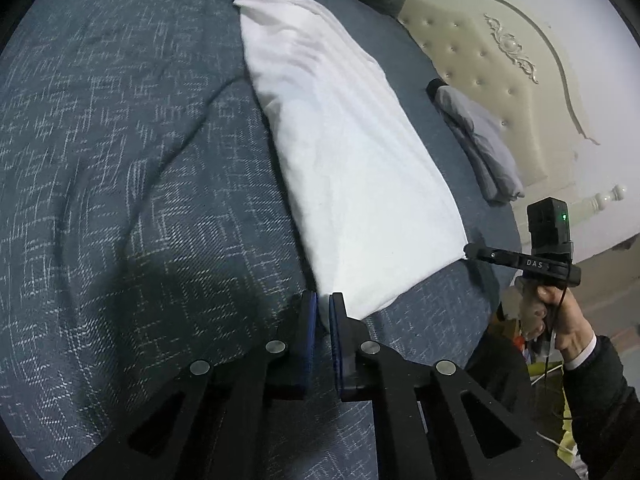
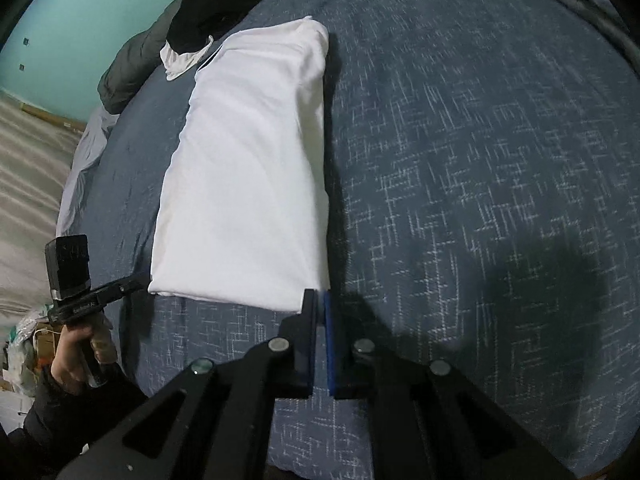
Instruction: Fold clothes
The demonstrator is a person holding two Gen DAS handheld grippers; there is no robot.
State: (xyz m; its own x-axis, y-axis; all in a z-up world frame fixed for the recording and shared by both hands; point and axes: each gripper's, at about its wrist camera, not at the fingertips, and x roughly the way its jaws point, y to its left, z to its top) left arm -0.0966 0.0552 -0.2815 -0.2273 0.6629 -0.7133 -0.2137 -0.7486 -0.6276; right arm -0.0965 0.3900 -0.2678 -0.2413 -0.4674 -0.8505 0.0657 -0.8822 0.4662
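A white garment (image 1: 344, 152) with a dark collar trim lies folded into a long strip on the blue bedspread (image 1: 120, 200). My left gripper (image 1: 323, 300) pinches its near corner, jaws nearly together with white cloth between the tips. The right wrist view shows this gripper (image 2: 138, 282) at the strip's left near corner. My right gripper (image 2: 320, 300) is shut on the other near corner of the white garment (image 2: 248, 168). In the left wrist view, the right gripper (image 1: 467, 250) touches that corner, held by a hand (image 1: 560, 312).
A folded grey garment (image 1: 480, 144) lies by the cream tufted headboard (image 1: 500, 40). A heap of dark clothes (image 2: 208, 8) sits beyond the strip's far end. The bedspread (image 2: 480, 160) stretches wide to the right, and the bed edge drops off at left.
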